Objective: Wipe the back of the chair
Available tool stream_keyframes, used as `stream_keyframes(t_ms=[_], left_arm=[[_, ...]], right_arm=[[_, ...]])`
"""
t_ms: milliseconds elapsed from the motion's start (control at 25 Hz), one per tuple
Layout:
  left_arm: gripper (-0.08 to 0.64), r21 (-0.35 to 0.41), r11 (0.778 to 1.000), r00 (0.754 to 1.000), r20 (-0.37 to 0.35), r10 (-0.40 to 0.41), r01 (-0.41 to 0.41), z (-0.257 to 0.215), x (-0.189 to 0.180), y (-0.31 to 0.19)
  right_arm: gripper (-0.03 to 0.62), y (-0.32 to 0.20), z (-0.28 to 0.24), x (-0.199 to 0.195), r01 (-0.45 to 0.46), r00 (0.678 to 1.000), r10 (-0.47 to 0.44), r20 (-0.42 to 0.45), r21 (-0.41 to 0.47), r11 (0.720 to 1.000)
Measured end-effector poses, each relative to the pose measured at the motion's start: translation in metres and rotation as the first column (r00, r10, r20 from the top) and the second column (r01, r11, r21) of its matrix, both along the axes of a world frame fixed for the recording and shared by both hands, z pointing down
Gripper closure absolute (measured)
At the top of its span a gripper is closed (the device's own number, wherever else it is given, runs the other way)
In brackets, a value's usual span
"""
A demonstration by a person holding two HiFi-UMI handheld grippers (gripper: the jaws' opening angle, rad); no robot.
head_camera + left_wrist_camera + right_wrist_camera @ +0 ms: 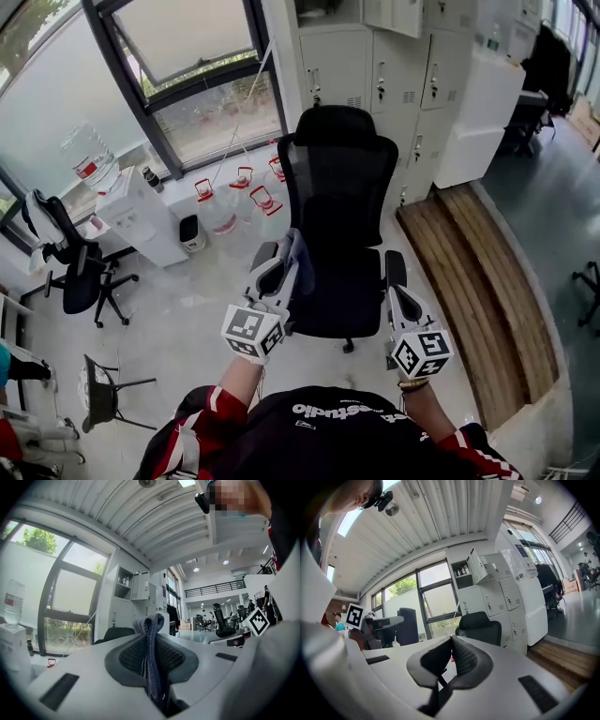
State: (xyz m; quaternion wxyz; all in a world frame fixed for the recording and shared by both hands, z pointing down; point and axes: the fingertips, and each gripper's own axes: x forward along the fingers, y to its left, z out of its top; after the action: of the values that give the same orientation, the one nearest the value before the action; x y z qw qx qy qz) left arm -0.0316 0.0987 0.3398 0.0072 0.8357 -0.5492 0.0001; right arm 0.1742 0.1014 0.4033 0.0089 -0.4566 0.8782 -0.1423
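Note:
The black mesh office chair stands in the middle of the head view, its tall back (337, 178) facing me over the seat (337, 292). My left gripper (284, 265) is shut on a grey-blue cloth (300, 267) beside the chair's left armrest. In the left gripper view the cloth (151, 653) stands folded between the pads, with the chair's top (115, 633) low behind it. My right gripper (395, 274) is shut and holds nothing, by the right armrest. In the right gripper view the gripper (451, 642) has its tips touching, and the chair's headrest (480, 626) shows beyond.
A water cooler (117, 192) and several water jugs (234, 199) stand under the window at the left. Grey lockers (394, 66) are behind the chair. A raised wooden platform (473, 281) runs along the right. Another black chair (75, 267) and a small stool (98, 394) are at the far left.

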Motion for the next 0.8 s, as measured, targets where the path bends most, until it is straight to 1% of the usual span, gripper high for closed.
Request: stream_keyframes(t_ms=[240, 400, 600, 800], left_arm=[[0.499, -0.003, 0.999, 0.999, -0.03, -0.046, 0.046, 0.0, -0.056, 0.046], [0.499, 0.017, 0.998, 0.997, -0.043, -0.059, 0.059, -0.002, -0.086, 0.075], [0.499, 0.03, 0.998, 0.998, -0.038, -0.049, 0.05, -0.008, -0.11, 0.111], [0.499, 0.036, 0.999, 1.0, -0.024, -0.008, 0.009, -0.007, -0.119, 0.146]], right_arm=[[0.58, 0.031, -0.011, -0.05, 0.038, 0.999, -0.037, -0.037, 0.023, 0.999], [0.58, 0.055, -0.015, -0.075, 0.037, 0.997, -0.034, -0.071, 0.054, 0.998], [0.58, 0.085, -0.024, -0.098, 0.024, 0.996, -0.017, -0.088, 0.075, 0.997], [0.58, 0.118, -0.028, -0.107, -0.018, 0.993, 0.028, -0.111, 0.093, 0.995]])
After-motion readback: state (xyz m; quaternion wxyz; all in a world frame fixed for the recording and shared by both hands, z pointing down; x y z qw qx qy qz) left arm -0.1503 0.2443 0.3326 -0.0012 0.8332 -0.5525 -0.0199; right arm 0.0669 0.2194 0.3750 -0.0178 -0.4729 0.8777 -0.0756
